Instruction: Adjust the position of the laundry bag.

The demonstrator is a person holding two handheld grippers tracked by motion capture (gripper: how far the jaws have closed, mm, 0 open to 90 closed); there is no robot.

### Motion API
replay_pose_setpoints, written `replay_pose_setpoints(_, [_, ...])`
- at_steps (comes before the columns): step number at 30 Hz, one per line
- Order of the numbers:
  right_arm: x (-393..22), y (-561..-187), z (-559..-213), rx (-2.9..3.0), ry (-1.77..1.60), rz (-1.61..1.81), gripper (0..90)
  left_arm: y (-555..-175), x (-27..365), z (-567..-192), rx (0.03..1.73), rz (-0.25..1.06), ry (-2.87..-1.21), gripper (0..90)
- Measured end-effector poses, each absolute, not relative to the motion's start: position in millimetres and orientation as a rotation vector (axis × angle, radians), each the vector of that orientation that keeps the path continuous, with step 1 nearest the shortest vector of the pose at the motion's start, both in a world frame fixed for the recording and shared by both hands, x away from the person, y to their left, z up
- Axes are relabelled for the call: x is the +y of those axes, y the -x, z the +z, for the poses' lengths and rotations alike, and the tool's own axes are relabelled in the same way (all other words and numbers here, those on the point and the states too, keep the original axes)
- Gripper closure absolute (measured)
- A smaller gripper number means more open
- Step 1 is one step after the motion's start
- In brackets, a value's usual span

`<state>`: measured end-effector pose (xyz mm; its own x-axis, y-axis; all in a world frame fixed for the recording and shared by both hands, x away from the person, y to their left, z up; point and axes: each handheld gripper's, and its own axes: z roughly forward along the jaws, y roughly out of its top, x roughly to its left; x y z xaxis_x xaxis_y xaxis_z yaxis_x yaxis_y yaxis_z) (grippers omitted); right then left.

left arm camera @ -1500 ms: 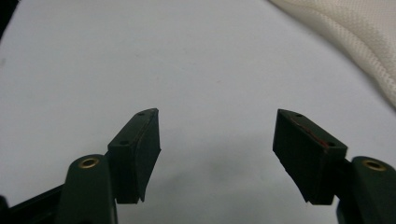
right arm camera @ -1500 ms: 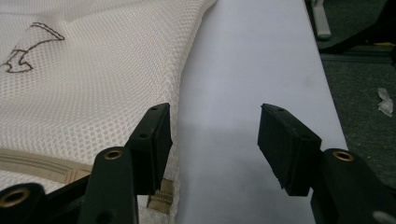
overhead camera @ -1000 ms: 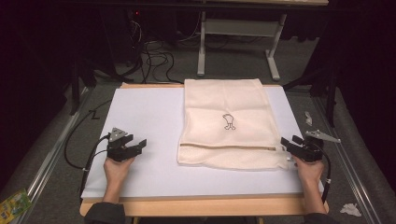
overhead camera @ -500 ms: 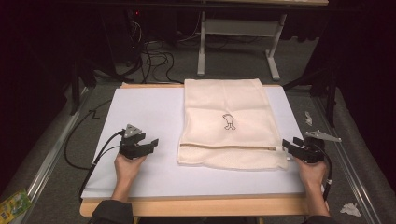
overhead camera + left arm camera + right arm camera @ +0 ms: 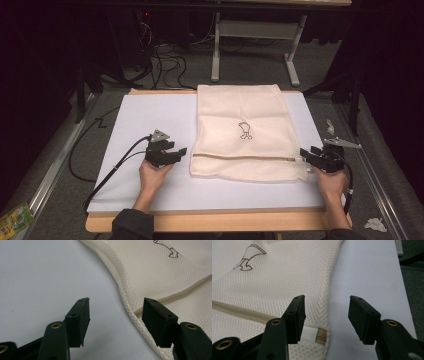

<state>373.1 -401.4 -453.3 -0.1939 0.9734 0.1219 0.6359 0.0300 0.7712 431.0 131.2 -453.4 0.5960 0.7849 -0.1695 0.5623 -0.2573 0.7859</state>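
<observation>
Mesh laundry bag lies flat mid-table on the white sheet. Left claw sits just beside its left edge, jaws spread but just been narrowing, nothing between them. Right claw hovers at the zipper's end tab, also narrowing, with mesh under it but not yet pinched. I'd pin the left seam first, then grab the tab squarely.

Cream mesh-cloth bag (woven zip), smooth matt white sheet — matt black jaws
</observation>
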Motion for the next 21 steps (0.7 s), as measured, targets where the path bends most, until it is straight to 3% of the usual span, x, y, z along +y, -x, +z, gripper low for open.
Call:
replay_pose_setpoints(15, [-384.7, -387.7, -445.3, 1.923, -1.602, 0.998, 53.3, -438.1, 89.4, -455.7, 1.036, 0.317, -2.023, 41.5])
replay_pose_setpoints(21, [-382.8, -397.1, -447.0, 1.939, -1.647, 0.941, 54.3, -449.4, 80.9, -459.2, 1.092, 0.300, -2.046, 37.3])
